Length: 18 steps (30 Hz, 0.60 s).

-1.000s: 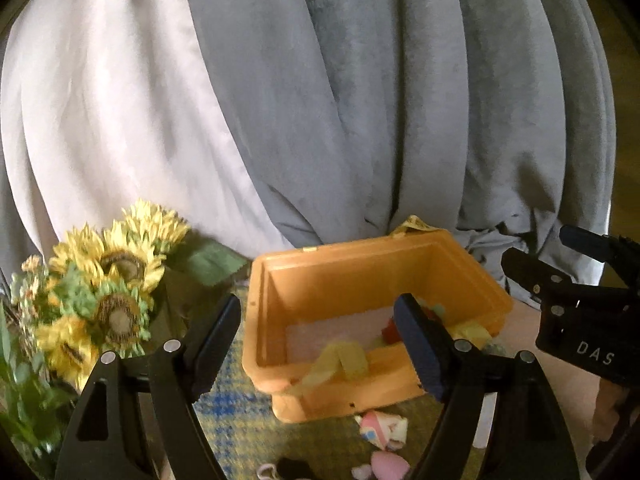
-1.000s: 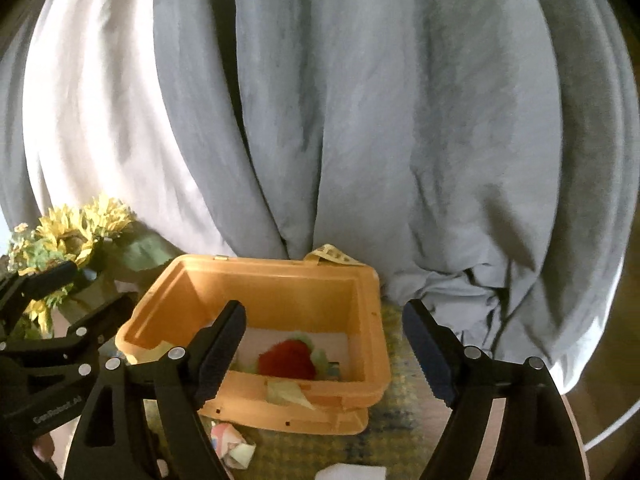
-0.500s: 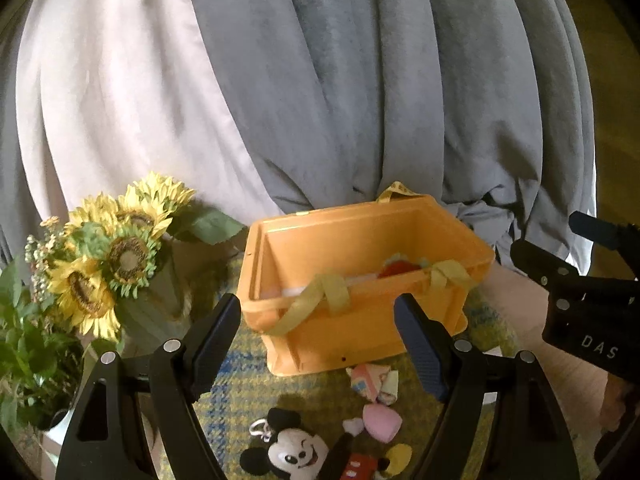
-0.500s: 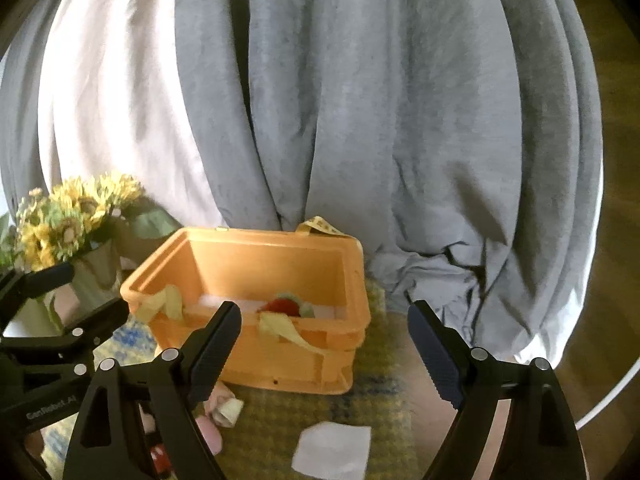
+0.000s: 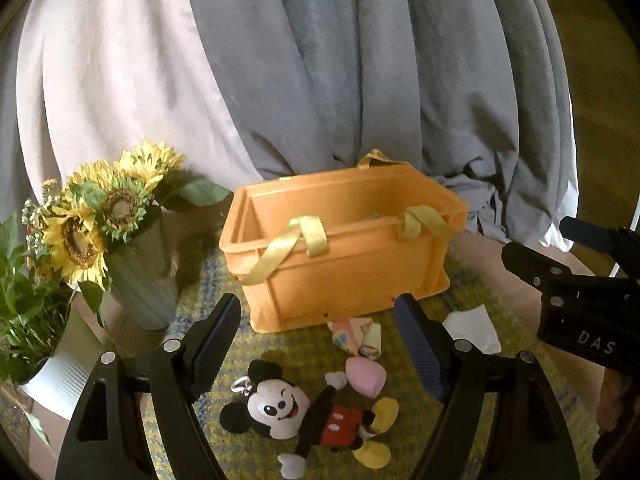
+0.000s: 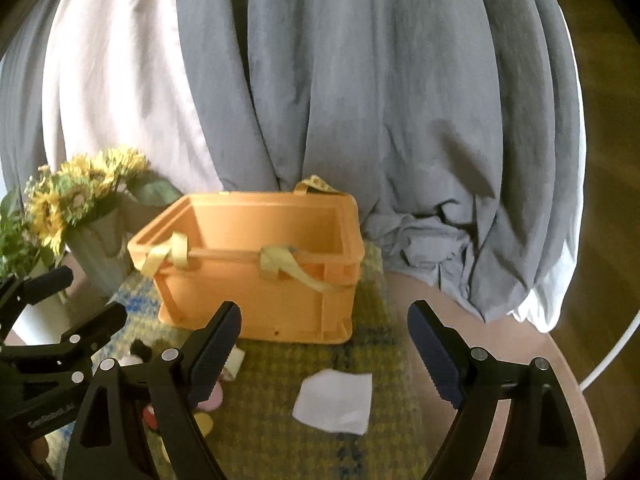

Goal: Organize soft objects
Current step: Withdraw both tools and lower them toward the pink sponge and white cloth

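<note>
Left wrist view has the left claw [image 5: 316, 344] spread wide with nothing in it, hanging over the green-and-blue woven mat [image 5: 236, 344] that covers the round surface. Right between its fingers lies the black, white and red Mickey Mouse plush toy [image 5: 308, 408], on its back, head toward the left side of the mat. Just past it sit a small pink soft heart-ish piece [image 5: 366, 372] and a folded patterned cloth bundle [image 5: 354, 332], the bundle almost touching the front wall of the orange plastic crate [image 5: 352, 268] with pale yellow ribbon handles [image 5: 296, 244].

The right claw [image 6: 324, 348] is just as wide open and empty, with a white square cloth [image 6: 334, 400] on the mat in front of it, near the crate's front right corner.

My take on the step: go for the plush with the left claw, pinch the torso rather than a floppy arm or the keyring loop, and lift it high enough to clear the crate rim and those ribbon handles. The vase of yellow artificial sunflowers [image 5: 100, 216] stands at the surface's left edge, so don't swing wide that way.
</note>
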Each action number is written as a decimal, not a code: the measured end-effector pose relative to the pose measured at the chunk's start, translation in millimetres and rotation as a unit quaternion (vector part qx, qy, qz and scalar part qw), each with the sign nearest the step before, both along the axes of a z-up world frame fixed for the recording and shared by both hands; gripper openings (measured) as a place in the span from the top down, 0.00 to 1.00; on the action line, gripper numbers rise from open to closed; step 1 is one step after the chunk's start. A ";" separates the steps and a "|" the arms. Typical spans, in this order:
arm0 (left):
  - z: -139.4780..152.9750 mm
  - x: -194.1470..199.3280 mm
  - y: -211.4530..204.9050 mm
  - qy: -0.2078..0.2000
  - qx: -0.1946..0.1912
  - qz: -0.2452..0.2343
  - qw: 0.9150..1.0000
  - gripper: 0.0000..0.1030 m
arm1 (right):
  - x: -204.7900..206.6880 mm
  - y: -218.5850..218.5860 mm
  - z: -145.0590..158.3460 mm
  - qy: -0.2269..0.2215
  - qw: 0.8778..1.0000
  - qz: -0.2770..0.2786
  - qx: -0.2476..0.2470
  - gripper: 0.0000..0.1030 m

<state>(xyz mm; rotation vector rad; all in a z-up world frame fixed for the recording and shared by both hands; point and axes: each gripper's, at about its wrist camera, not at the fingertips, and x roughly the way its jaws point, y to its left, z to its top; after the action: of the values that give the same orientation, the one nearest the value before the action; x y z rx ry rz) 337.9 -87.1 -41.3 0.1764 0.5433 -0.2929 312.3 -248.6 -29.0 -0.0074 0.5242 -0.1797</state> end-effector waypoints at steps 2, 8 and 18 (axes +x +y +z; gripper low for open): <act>-5.2 -2.6 0.5 0.001 0.000 0.000 1.000 0.23 | -2.9 1.4 -5.4 0.006 1.000 -0.001 0.000 0.16; -20.8 -8.3 -0.1 0.011 0.000 -0.009 1.000 0.23 | -10.4 4.1 -21.2 0.022 1.000 -0.003 -0.001 0.17; -41.6 -6.9 -7.1 0.039 0.005 -0.021 0.999 0.23 | -11.5 3.0 -44.2 0.060 0.998 0.004 0.005 0.17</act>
<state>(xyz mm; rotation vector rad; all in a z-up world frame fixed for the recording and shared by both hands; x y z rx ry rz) 331.1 -94.2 -82.9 0.1879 0.6195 -0.3393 300.8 -245.6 -73.2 -0.0108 0.6443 -0.1694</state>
